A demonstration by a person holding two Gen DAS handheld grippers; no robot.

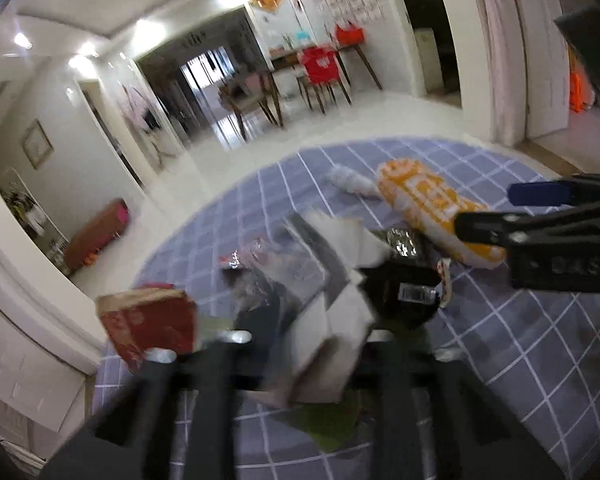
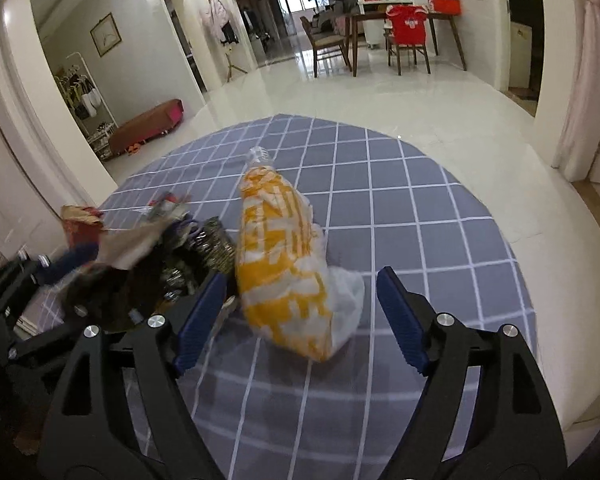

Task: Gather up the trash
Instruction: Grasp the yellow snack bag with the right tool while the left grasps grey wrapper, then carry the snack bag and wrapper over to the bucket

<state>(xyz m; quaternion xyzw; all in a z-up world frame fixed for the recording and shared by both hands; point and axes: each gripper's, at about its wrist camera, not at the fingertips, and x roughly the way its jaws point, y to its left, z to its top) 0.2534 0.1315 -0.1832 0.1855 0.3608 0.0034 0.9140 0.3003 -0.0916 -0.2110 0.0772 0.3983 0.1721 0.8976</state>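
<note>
An orange-and-white plastic bag [image 2: 284, 264] lies on the round table's blue checked cloth [image 2: 420, 208]. My right gripper [image 2: 300, 320] is open, its blue pads on either side of the bag's near end. It also shows in the left wrist view [image 1: 496, 212] beside the bag [image 1: 428, 204]. My left gripper [image 1: 304, 344] is blurred and holds a bundle of trash: crumpled white paper [image 1: 332, 304], black wrapper [image 1: 404, 292] and a red carton [image 1: 152, 320]. In the right wrist view the bundle [image 2: 140, 248] sits left of the bag.
A clear crumpled wrapper [image 1: 352, 180] lies beyond the bag. A green scrap [image 1: 328, 424] lies on the cloth under my left gripper. Behind are white floor, a dining table with chairs [image 2: 400, 32], a low brown bench [image 2: 148, 124] and white door frames.
</note>
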